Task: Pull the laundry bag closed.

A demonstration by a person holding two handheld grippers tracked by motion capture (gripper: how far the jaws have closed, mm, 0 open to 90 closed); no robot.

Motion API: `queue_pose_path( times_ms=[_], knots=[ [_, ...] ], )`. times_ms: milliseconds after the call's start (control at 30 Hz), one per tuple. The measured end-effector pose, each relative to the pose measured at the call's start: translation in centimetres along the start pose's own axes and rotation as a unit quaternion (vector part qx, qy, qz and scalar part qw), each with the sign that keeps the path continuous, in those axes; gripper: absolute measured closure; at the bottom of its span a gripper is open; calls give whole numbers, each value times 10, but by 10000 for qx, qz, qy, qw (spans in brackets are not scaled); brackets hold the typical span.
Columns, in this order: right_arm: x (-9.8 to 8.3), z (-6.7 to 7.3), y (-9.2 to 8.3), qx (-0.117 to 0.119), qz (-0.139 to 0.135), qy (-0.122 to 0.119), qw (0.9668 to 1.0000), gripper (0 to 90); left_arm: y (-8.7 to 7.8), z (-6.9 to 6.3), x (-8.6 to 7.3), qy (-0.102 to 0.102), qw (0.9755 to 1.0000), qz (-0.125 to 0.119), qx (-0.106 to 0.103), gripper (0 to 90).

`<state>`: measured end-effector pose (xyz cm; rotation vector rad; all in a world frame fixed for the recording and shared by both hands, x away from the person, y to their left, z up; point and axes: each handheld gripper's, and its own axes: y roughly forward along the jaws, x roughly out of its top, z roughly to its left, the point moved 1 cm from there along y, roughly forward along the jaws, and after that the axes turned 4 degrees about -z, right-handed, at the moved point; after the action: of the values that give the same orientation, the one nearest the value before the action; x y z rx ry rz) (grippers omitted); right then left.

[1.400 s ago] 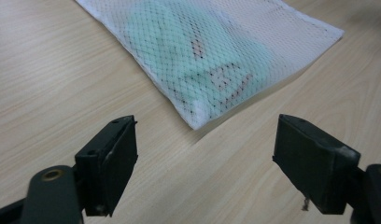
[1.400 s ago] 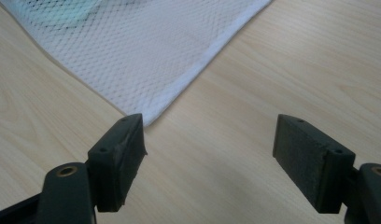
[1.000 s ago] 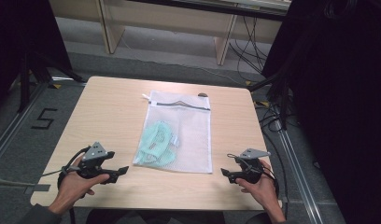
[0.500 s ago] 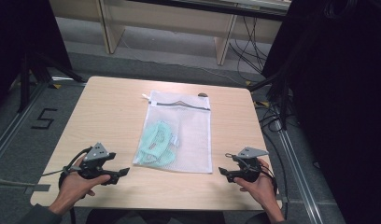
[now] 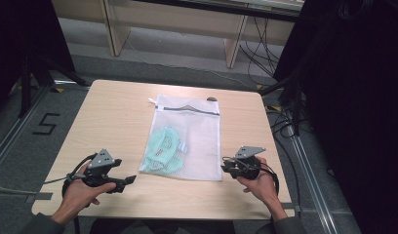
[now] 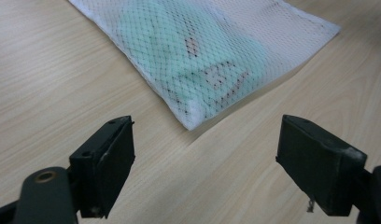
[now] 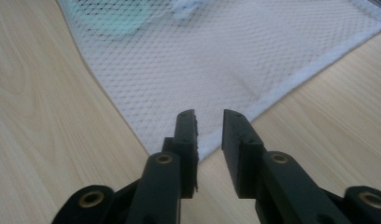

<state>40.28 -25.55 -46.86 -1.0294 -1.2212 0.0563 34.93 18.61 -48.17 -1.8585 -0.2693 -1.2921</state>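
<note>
Bag: white mesh laundry bag (image 5: 194,139) lies flat at centre of the high view, on the wooden table (image 5: 114,117).
Long axis: runs up-down in the high view, tilted slightly; dark zip edge (image 5: 189,110) is the upper end, closed bottom edge the lower end, nearest you.
Contents: mint-green garment (image 5: 163,148) bunched in the bag's lower left part, seen through the mesh.
Your left gripper: left gripper (image 5: 130,180) sits at lower left of the high view, pointing right toward the bag's lower left corner.
Left fingers: wide apart, nothing between them; in the left gripper view the pads (image 6: 109,158) stand at lower left and lower right of the frame.
Bag vs left fingers: in the left gripper view the bag's corner (image 6: 191,119) lies just above the gap, centred between the jaws but clear of both pads; not touching.
Your right gripper: right gripper (image 5: 223,169) sits at lower right of the high view, tips at the bag's lower right corner.
Right fingers: jaws have just been closing; now narrow, with a thin gap between the pads (image 7: 188,133) in the right gripper view.
Bag vs right fingers: in the right gripper view the bag's hemmed corner (image 7: 205,150) sits at the gap, right at the tips; you can't tell if the pads press the mesh.
Rest of bag: spreads across the upper part of the right gripper view.
</note>
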Motion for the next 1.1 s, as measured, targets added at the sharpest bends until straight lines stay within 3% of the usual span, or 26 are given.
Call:
queue_pose_path(
  times_ms=[33,267,400,467,500,567,600,700,767,800,833,867,1033,1067,1100],
  knots=[
    [1,1,4,-24,-121,30,9999,822,0,0,0,1,10000,45,-16,180],
    [9,3,24,131,244,-394,9988,900,2,-2,0,72,10000,-25,-39,150],
    [14,8,33,179,473,-304,9983,900,3,-3,2,58,10000,-55,-18,157],
    [15,8,37,194,524,-377,9977,900,5,-4,3,53,10000,-53,-54,190],
    [16,6,40,194,510,-511,9972,900,6,-4,4,75,9999,-46,-82,211],
    [17,8,43,213,533,-514,9970,900,7,-5,6,85,9999,-68,-82,282],
    [18,8,44,235,540,-584,9966,900,7,-4,8,247,9996,-34,-157,345],
    [18,9,45,231,595,-554,9964,900,11,-7,10,148,9997,-95,-160,492],
    [18,8,47,214,613,-579,9962,900,17,-10,12,107,9995,-109,-263,522],
    [18,7,49,196,663,-605,9958,900,23,-10,14,237,9988,-118,-404,639],
    [18,8,49,222,711,-556,9957,900,27,-12,14,205,9989,-110,-419,667],
    [18,7,51,207,662,-675,9953,900,31,-13,16,354,9984,-94,-434,723],
    [19,8,55,219,694,-711,9948,900,43,-15,21,322,9980,-53,-538,842],
    [19,9,56,242,688,-717,9948,900,49,-17,23,168,9982,-6,-570,855],
    [19,9,56,242,688,-717,9948,900,49,-17,23,168,9982,-6,-570,864]
  ],
)
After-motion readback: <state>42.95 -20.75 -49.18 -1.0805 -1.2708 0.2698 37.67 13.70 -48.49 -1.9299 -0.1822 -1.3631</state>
